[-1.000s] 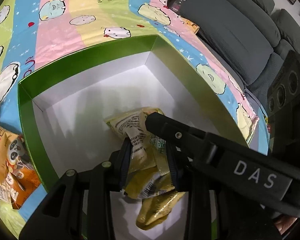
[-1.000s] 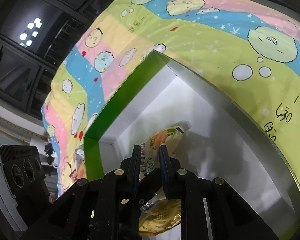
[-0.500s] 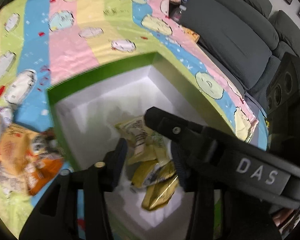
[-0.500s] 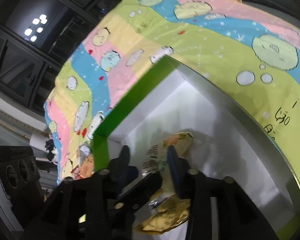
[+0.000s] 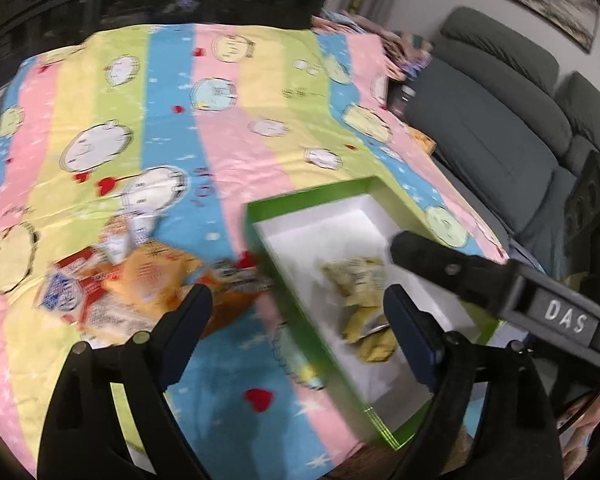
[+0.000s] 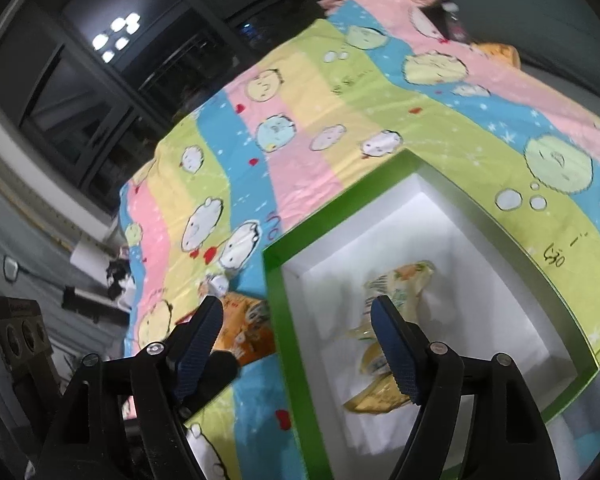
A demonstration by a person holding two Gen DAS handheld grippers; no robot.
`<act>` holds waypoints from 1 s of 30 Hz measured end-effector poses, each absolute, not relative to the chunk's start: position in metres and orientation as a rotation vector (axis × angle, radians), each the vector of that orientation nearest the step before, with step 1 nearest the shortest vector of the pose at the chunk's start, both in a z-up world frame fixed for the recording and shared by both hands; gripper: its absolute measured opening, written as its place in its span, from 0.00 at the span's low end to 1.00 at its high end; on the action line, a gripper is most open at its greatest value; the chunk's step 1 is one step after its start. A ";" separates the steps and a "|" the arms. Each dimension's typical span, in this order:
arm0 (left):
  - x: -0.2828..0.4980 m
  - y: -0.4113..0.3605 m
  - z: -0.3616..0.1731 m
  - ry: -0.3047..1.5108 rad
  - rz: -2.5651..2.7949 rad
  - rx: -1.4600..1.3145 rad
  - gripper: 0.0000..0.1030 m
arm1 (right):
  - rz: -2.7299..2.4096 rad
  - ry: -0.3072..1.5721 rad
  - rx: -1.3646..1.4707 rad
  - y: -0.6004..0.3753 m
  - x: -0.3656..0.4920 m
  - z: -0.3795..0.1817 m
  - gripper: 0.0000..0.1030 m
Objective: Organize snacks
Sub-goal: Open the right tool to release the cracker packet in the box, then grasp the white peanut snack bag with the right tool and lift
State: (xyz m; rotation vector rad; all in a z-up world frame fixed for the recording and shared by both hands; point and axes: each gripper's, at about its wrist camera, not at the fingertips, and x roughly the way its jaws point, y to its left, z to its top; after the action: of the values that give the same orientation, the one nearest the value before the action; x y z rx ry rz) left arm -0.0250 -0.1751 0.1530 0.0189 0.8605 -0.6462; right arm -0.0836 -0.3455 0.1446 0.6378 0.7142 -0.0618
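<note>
A striped cartoon-print cloth [image 5: 228,128] is spread over the whole surface. On it, at about four o'clock in the left wrist view, the green box [image 5: 300,300] is set, its long axis running from eleven to five. Outside the box, at nine o'clock, a pile of loose snack packets [image 5: 140,288] is left (orange and red, blurred). Inside, the yellow snack bags [image 5: 360,300] are lying free. The left gripper [image 5: 296,316], nearer the pile, and the right gripper [image 6: 296,332] are seen opening, nothing between their jaws.
</note>
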 end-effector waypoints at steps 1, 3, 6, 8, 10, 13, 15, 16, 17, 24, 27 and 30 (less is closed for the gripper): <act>-0.024 -0.163 0.152 0.859 -0.626 0.001 0.85 | -0.062 0.718 0.623 -0.339 -0.083 0.147 0.75; -0.023 -0.146 0.152 0.857 -0.603 -0.023 0.85 | -0.049 0.724 0.597 -0.327 -0.081 0.151 0.75; -0.022 -0.114 0.152 0.850 -0.558 -0.060 0.86 | -0.022 0.742 0.562 -0.308 -0.075 0.156 0.75; -0.019 -0.088 0.150 0.853 -0.505 -0.094 0.86 | -0.001 0.757 0.537 -0.296 -0.069 0.157 0.75; -0.016 -0.066 0.147 0.860 -0.456 -0.129 0.86 | 0.019 0.774 0.512 -0.283 -0.061 0.159 0.75; -0.008 -0.027 0.138 0.878 -0.373 -0.199 0.86 | 0.063 0.800 0.486 -0.264 -0.044 0.161 0.75; -0.008 -0.010 0.133 0.888 -0.343 -0.234 0.86 | 0.103 0.829 0.484 -0.250 -0.027 0.162 0.75; -0.007 0.000 0.128 0.899 -0.317 -0.259 0.86 | 0.122 0.844 0.482 -0.245 -0.018 0.162 0.75; -0.006 0.005 0.125 0.905 -0.305 -0.273 0.86 | 0.137 0.858 0.482 -0.240 -0.011 0.161 0.75; 0.004 0.028 0.101 0.960 -0.245 -0.345 0.86 | 0.175 1.006 0.501 -0.202 0.067 0.134 0.75; 0.008 0.029 0.091 0.989 -0.249 -0.360 0.86 | 0.144 1.055 0.484 -0.188 0.093 0.118 0.75; 0.012 0.031 0.087 0.999 -0.249 -0.366 0.86 | 0.098 1.093 0.461 -0.173 0.121 0.100 0.75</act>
State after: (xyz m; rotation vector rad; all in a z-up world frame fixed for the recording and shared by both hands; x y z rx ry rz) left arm 0.0120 0.0309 0.0869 -0.3665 0.9994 -0.2491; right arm 0.1215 -0.1730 0.1003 0.4608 1.0930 0.0984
